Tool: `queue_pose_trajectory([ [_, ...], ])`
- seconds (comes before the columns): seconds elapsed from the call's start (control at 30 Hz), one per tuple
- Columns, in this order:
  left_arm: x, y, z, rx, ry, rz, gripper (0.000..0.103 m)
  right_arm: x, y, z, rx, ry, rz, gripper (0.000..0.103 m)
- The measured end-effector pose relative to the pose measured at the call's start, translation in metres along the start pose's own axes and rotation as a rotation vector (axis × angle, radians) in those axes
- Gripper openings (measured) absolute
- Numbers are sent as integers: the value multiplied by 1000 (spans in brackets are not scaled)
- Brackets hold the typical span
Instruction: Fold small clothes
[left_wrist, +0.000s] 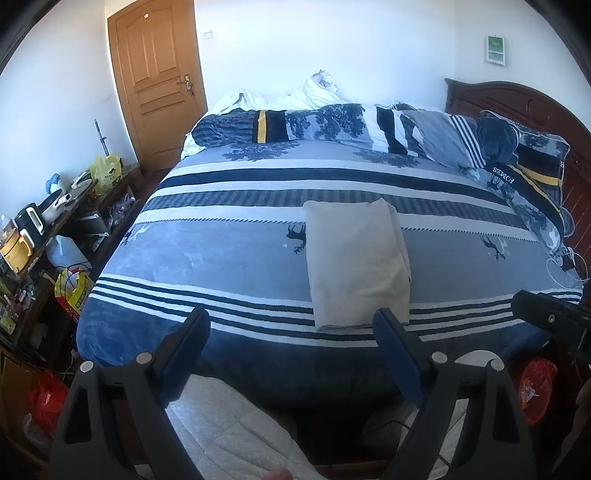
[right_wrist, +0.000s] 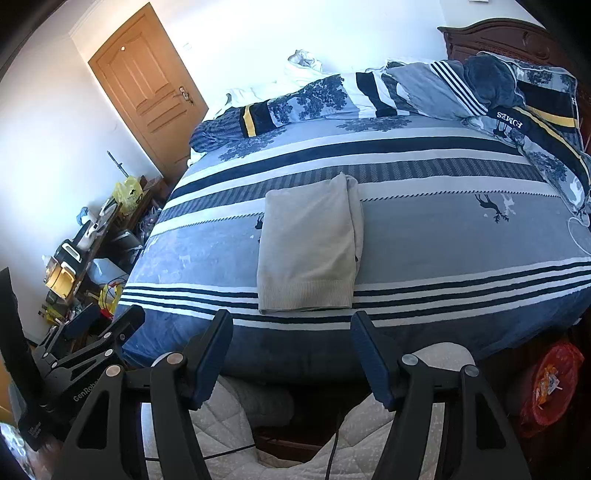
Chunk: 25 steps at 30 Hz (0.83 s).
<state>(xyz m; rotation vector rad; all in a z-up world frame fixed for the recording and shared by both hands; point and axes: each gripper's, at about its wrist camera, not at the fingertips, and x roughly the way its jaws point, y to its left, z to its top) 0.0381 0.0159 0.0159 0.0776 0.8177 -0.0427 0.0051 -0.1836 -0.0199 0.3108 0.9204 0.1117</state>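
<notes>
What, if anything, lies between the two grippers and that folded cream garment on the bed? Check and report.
Nothing visible does. The cream garment lies flat on the striped bedspread, hem toward the bed's near edge. Only bare bedspread separates it from the open left gripper and open right gripper, both held off the near edge.

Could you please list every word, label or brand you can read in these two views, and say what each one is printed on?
"HOMES" or similar, white letters seen upside down, first letter unclear: on the dark band of the quilt by the headboard.
"GenRobo", cut off: on the body of the left gripper, seen from the right wrist view.
Yellow plastic bags and wall panel: print too small to read.
Beige folded garment: no readable text.
</notes>
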Motion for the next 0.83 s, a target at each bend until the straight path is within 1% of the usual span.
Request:
queue_pose_trajectory([
  [0.57,25,14,3,-1,26,-5,89,9,5,3,-13,5,-19,71],
  [0.73,35,14,6,22,-7,9,89,21,4,9,-23,9,-31,71],
  [0.77,39,12,7,34,-10,21,89,24,4,10,-23,12,-33,71],
  [0.83,46,12,8,36,1,21,89,33,0,15,-23,23,-32,71],
])
